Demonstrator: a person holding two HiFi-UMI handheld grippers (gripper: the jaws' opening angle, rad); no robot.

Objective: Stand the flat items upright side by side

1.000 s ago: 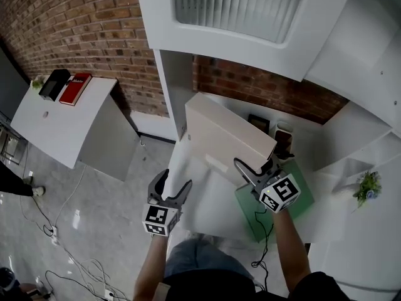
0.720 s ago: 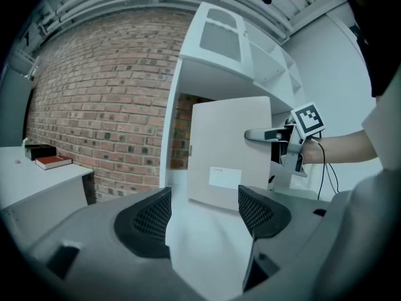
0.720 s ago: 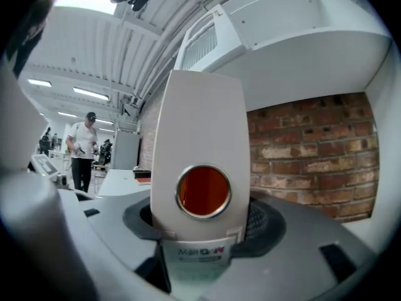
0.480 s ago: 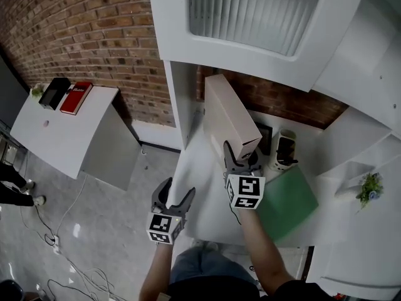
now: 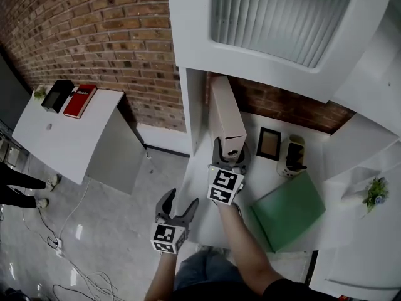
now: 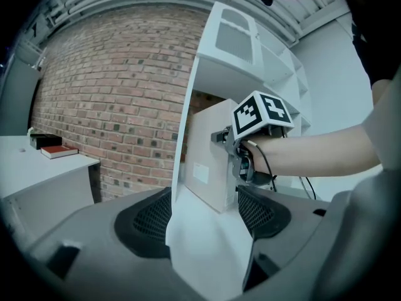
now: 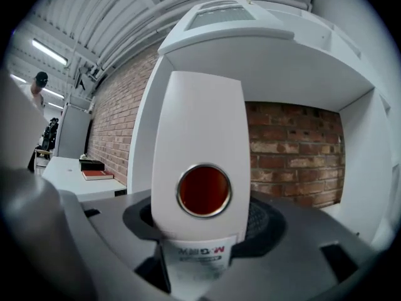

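The white shelf niche (image 5: 191, 190) holds a cream binder (image 5: 225, 115) upright at far left, just beside the side wall, its spine with a metal-ringed finger hole and label pinched by the right gripper (image 5: 230, 151), a green folder (image 5: 289, 209) flat to the right, and the left gripper (image 5: 180, 199) spread, gripping nothing.

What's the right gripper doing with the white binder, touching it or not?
Touching. In the right gripper view, the right gripper has the white binder clamped by its spine, both pads tight against its sides with no gap.
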